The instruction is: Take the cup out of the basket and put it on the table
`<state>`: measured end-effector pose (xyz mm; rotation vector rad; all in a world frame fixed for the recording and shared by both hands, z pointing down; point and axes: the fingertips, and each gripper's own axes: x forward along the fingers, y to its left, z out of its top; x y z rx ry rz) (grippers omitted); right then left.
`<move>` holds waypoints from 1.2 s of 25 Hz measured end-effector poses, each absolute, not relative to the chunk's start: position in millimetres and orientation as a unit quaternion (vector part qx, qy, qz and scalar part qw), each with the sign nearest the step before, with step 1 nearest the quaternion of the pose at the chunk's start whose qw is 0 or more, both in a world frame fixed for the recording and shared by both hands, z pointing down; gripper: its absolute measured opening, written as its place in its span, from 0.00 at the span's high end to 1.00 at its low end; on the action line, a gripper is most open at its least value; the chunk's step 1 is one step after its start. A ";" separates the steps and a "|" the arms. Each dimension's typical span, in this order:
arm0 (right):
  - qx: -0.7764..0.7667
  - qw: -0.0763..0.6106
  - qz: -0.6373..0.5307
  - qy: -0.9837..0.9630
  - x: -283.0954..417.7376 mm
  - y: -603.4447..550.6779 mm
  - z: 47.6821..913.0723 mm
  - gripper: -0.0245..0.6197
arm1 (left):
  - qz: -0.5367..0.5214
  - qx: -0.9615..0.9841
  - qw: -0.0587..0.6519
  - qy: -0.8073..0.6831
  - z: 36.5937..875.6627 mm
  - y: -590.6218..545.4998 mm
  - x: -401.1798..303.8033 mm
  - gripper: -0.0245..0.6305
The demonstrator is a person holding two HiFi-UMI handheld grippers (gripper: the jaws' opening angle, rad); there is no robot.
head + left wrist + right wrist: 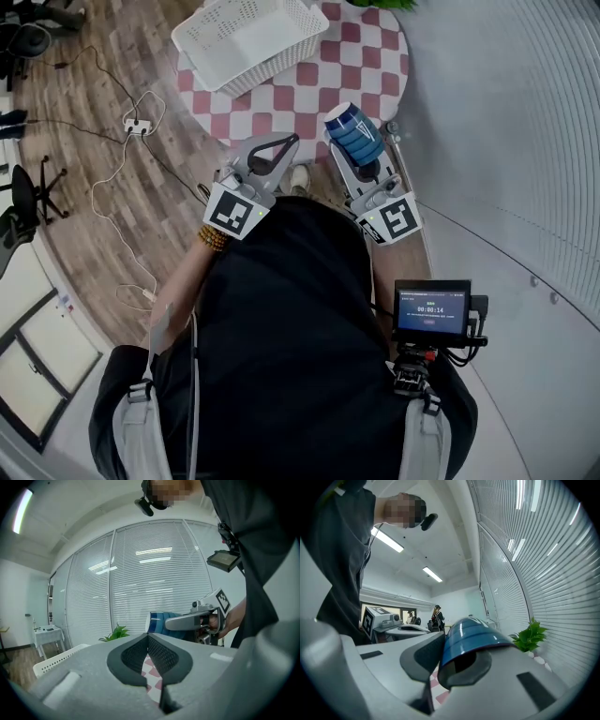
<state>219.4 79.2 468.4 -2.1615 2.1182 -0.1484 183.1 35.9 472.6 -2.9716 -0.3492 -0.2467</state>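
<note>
A blue ribbed cup [349,122] with a white rim is clamped between the jaws of my right gripper [356,141], held over the near right part of the checkered table [309,94]. In the right gripper view the cup [471,637] fills the space between the two pads, and my right gripper [445,651] is shut on it. My left gripper [281,145] hovers beside it at the table's near edge. Its pads meet in the left gripper view, so my left gripper [148,641] is shut with nothing in it. The white basket [246,37] stands at the table's far side.
A glass wall with blinds runs along the right, close to the table. A green plant [528,637] stands at the table's far edge. A power strip [136,125] and cables lie on the wooden floor to the left. A small screen [431,311] hangs at the person's chest.
</note>
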 end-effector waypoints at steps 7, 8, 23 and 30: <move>-0.698 0.048 -0.046 0.713 214.6 74.0 468.1 0.90 | -0.065 -0.990 0.076 -0.100 463.6 30.3 185.3 0.95; -0.696 0.048 -0.045 0.715 212.8 73.7 468.1 0.90 | -0.065 -0.990 0.077 -0.099 464.0 30.2 184.7 0.95; -0.676 0.037 -0.050 0.734 199.7 67.2 473.5 0.90 | -0.074 -0.990 0.079 -0.092 468.7 26.9 178.3 0.95; -0.678 0.029 -0.052 0.732 199.8 68.2 478.7 0.90 | -0.065 -0.992 0.052 -0.092 472.0 30.8 178.9 0.95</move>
